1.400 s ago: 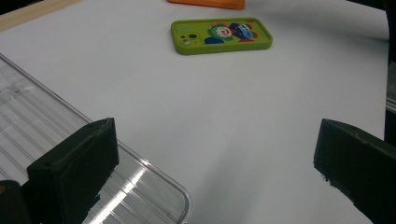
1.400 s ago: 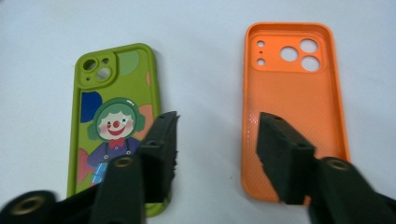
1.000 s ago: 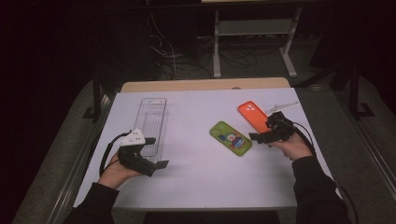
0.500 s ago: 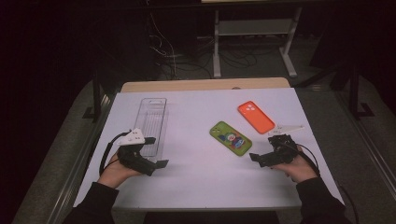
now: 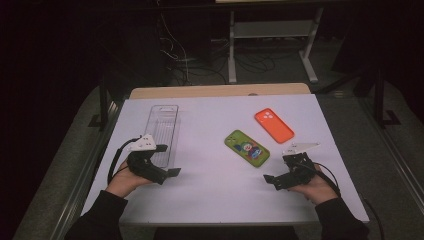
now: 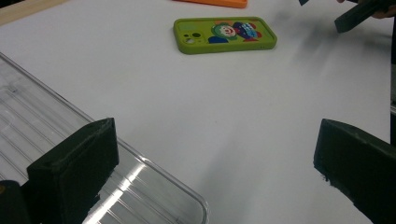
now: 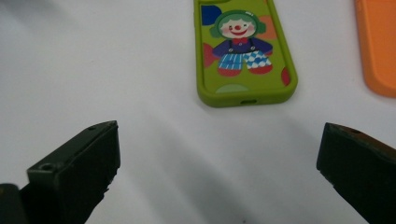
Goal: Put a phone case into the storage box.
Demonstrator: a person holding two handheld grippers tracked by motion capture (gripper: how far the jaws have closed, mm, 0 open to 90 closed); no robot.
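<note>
- The white table [image 5: 210, 195] carries everything; on it, the clear plastic tray [image 5: 164, 131] lies lengthwise at the left side, its near end just beside the left gripper [image 5: 170, 172], and it holds nothing.
- The right gripper [image 5: 272, 181] has come back toward the person over the last second: a second ago it sat up by the orange phone case [image 5: 273, 125], and now it rests near the table's front edge, well apart from that case.
- The orange phone case lies flat at the far right, free of any grip, in the same spot as a second ago, so the pull-back carried nothing away.
- The green phone case [image 5: 247, 148] with the clown picture lies flat between the orange case and the table's middle; in the right gripper view it sits straight ahead of the spread jaws [image 7: 243, 51], near but not touched.
- The left gripper has not shifted; its jaws stand wide apart and empty, one over the tray's near corner [image 6: 154, 186].
- My reading: the right gripper, released and empty, now lines up on the green case as the next pick, probably bound for the tray.
</note>
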